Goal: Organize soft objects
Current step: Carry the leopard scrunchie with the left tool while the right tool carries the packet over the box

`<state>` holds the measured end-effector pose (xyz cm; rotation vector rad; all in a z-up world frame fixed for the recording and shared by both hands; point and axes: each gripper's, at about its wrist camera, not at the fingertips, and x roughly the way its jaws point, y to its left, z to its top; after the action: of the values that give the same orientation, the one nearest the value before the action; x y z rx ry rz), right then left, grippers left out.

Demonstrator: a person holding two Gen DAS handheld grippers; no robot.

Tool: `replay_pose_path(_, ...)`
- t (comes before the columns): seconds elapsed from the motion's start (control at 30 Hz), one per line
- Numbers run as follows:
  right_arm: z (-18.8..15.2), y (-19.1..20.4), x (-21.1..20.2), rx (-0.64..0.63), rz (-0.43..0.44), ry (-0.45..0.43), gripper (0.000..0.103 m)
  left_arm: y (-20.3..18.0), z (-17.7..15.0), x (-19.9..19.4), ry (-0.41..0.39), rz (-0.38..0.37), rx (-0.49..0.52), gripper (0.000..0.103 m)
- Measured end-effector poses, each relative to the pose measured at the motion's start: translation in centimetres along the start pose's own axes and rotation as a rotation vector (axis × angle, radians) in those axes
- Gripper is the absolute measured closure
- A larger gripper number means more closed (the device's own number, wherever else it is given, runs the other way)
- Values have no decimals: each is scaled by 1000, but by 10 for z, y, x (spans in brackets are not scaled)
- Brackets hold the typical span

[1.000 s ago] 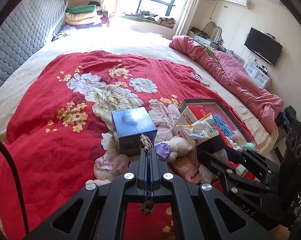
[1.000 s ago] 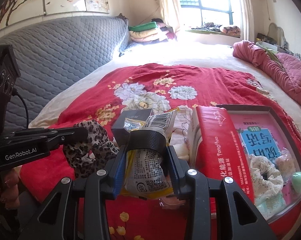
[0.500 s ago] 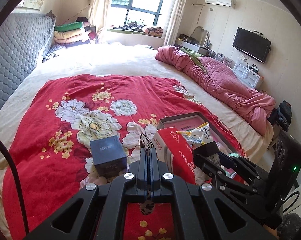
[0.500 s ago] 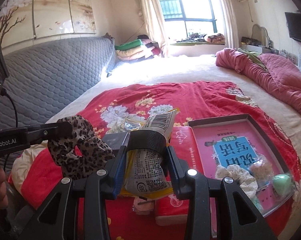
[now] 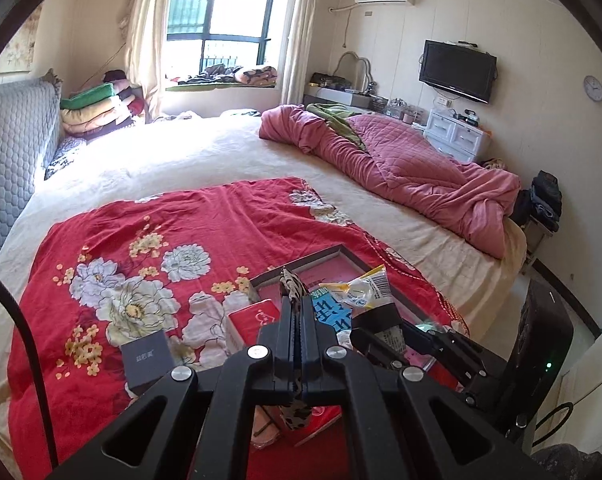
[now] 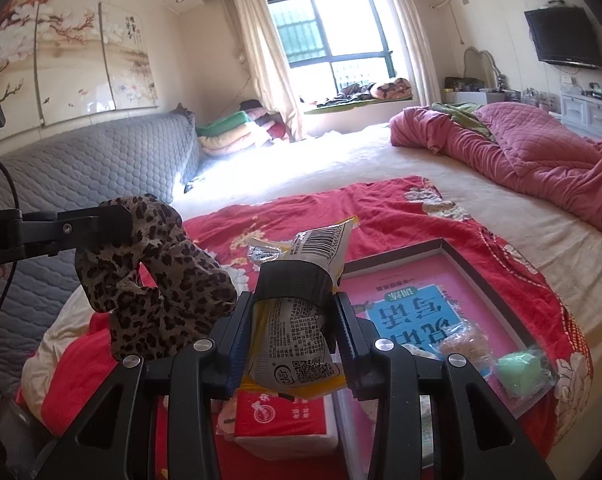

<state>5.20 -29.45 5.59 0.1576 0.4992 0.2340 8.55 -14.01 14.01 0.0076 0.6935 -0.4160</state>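
My left gripper (image 5: 299, 304) is shut on a leopard-print scrunchie (image 5: 291, 282), which pokes out above and below the pressed fingers. From the right wrist view that scrunchie (image 6: 161, 280) hangs in a loose loop from the left gripper (image 6: 121, 220), high above the red floral blanket (image 6: 381, 216). My right gripper (image 6: 295, 316) is shut on a white and yellow snack packet (image 6: 293, 344); the same packet (image 5: 367, 290) shows at the right of the left wrist view. Both are raised over a dark-rimmed tray (image 6: 453, 246) with a pink and blue lining.
In the tray lie a green ball (image 6: 519, 374), a beige scrunchie (image 6: 461, 342) and a white one. A red tissue pack (image 6: 281, 416) lies beside the tray, a dark box (image 5: 147, 360) further left. A pink quilt (image 5: 401, 168) lies on the far side of the bed; a grey padded headboard (image 6: 101, 160) stands left.
Both grippers have risen and drawn back from the bed with their loads; the box, tissue pack and tray now look smaller and lower. The grips are unchanged.
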Motion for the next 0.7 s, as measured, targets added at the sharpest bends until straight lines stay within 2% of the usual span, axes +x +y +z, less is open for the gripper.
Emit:
replay_pose_path(0.33, 7, -53, -22, 89, -75, -50, 63, -49, 16, 28, 17, -43, 63, 102)
replay_pose_path(0.7, 6, -106, -36, 181, -147, -74, 63, -77, 19, 62, 66, -91, 97, 102)
